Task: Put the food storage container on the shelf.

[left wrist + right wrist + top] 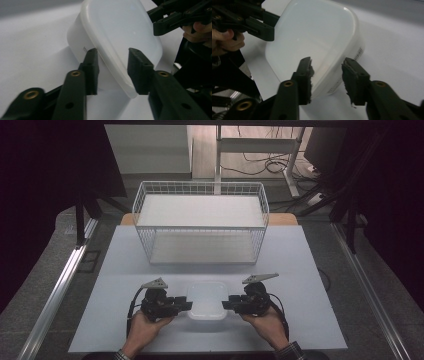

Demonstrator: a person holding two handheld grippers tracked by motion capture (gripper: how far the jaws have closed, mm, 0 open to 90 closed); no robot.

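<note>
White plastic container (206,300), lidded and rounded at the corners, is sitting on the pale table (300,265) close to the person's edge, right between the two hands. The left gripper (187,305) is coming at it from one short side and the right gripper (226,305) from the opposite one, each pointing inward toward the box.

In the left gripper view the container (117,32) is lying slantwise ahead, and the jaws are standing spread, one on either side of the lid's rim at the near end; there is a gap between the rim and the jaws, so they are not clamping it. The right gripper (160,23) is showing farther off at the box's far end, with a fingertip behind it.

In the right gripper view the same box (312,40) is filling the middle, a small label visible on its side wall. These jaws are also parted, straddling the rim at the near end without pressing on it. The left gripper (268,31) is poking in at the far corner.

Beyond the container, a white wire basket (200,220) is standing at the back of the table, well apart from the hands.
</note>
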